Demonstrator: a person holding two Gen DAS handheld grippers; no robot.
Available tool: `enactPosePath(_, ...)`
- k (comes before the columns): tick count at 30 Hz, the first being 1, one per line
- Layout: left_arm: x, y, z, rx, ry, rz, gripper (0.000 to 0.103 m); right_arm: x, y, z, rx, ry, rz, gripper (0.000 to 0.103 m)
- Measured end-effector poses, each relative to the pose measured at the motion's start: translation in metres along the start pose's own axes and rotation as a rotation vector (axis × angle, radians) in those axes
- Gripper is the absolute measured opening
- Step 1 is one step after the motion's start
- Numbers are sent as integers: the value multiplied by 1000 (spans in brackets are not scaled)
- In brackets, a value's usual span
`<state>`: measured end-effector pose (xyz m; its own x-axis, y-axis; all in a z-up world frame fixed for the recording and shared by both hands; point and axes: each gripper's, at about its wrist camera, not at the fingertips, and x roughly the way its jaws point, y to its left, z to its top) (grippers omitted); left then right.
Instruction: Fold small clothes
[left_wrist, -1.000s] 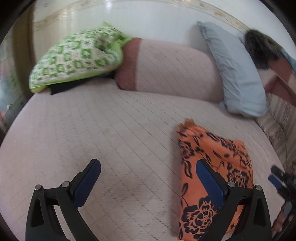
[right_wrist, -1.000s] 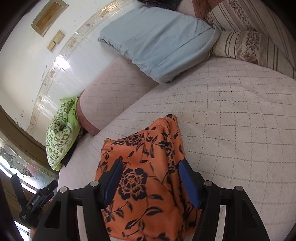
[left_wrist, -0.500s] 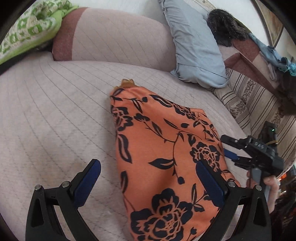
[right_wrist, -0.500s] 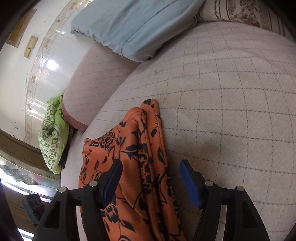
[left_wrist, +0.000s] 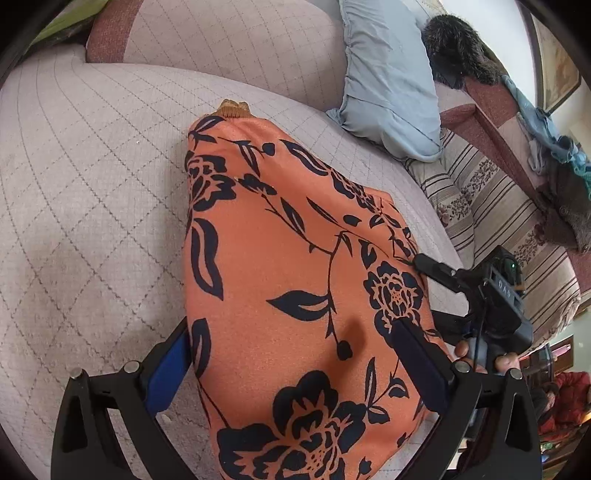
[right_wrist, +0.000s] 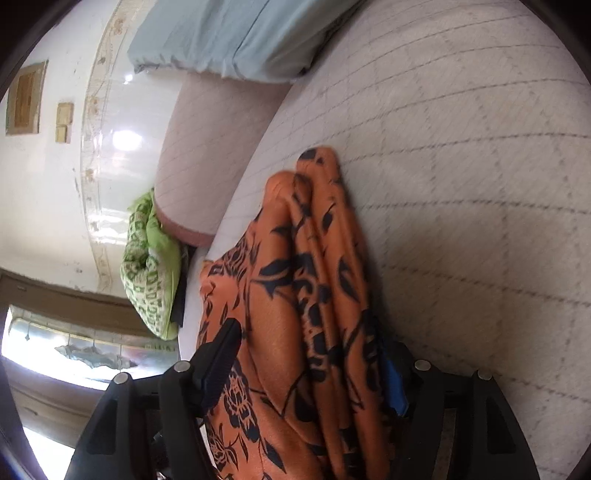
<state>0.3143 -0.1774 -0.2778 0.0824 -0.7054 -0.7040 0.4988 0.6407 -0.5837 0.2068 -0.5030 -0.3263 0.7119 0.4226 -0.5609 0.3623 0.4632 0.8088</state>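
An orange garment with a black flower print (left_wrist: 288, 280) lies on the quilted pink bed (left_wrist: 92, 206). My left gripper (left_wrist: 295, 365) is open, its fingers wide apart on either side of the garment's near end; the cloth lies between and over them. My right gripper (right_wrist: 314, 365) straddles the garment's bunched edge (right_wrist: 317, 295), jaws partly closed around the folds; whether it grips the cloth is unclear. The right gripper also shows in the left wrist view (left_wrist: 480, 291) at the garment's right edge.
A pink bolster (left_wrist: 229, 40) and a light blue pillow (left_wrist: 388, 81) lie at the bed's head. A green patterned pillow (right_wrist: 151, 266) lies beside the bolster. A striped cushion (left_wrist: 498, 206) and a dark furry item (left_wrist: 458, 51) sit at the right.
My left gripper has moved forward and right until the garment lies between its fingers. My right gripper has moved in onto the garment's bunched edge and its jaws have narrowed.
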Motion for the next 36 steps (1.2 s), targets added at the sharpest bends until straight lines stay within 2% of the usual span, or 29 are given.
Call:
enactPosePath(3, 0, 5, 0, -17, 7, -12, 93, 5, 7, -6, -37, 14, 8, 75)
enactPosePath(5, 0, 8, -2, -17, 13, 1, 83, 9, 12, -9, -59, 22, 6, 75)
enactPosePath(7, 1, 9, -3, -10, 14, 19, 78, 13, 20, -13, -80, 28, 4, 74)
enactPosePath(8, 1, 9, -3, -7, 10, 26, 74, 14, 24, -14, -92, 33, -2, 70)
enactPosePath(9, -1, 8, -4, -4, 4, 31, 72, 17, 30, -17, -119, 38, -35, 63)
enactPosePath(11, -4, 6, -4, 8, -8, 45, 60, 19, 41, -22, -173, 27, -109, 55)
enactPosePath(12, -5, 6, -4, 14, -11, 51, 58, 18, 45, -24, -188, 20, -120, 51)
enactPosePath(16, -12, 1, -3, 32, -26, 67, 46, 14, 66, -31, -259, -19, -161, 46)
enactPosePath(22, -27, -13, -5, 74, -47, 102, 42, 4, 94, -44, -351, -72, -179, 44)
enactPosePath(26, -55, -18, -7, 85, -93, 129, 42, -4, 111, -51, -393, -102, -138, 43)
enactPosePath(36, -134, -32, -25, 116, -195, 193, 42, -13, 151, -75, -437, -112, -18, 44)
